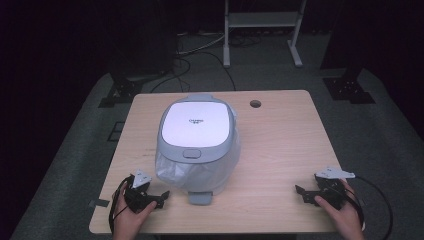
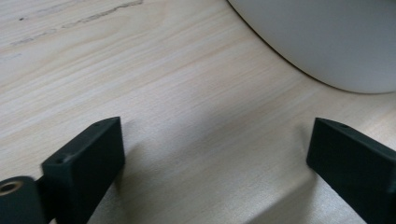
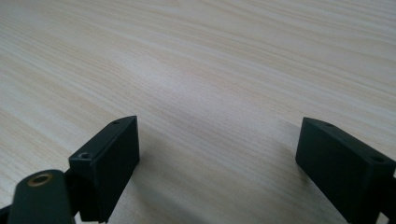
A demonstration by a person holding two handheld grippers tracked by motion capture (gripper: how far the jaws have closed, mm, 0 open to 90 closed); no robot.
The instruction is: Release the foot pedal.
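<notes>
A white and grey bin (image 1: 197, 145) with a shut lid and a clear plastic liner stands in the left middle of the wooden table (image 1: 280, 145). A grey pedal (image 1: 201, 198) sticks out at its front. My left gripper (image 1: 162, 196) rests on the table just left of the bin's base, open, with nothing between its jaws; in the left gripper view (image 2: 215, 154) the bin's white curved wall (image 2: 327, 37) shows at the upper right. My right gripper (image 1: 301, 192) lies near the front right of the table, open over bare wood (image 3: 217, 149).
A round cable hole (image 1: 255, 104) sits near the table's far edge. Behind the table, a white frame's legs (image 1: 260, 30) and dark stands (image 1: 350, 85) rest on the grey floor. Cables trail from both grippers over the table's front edge.
</notes>
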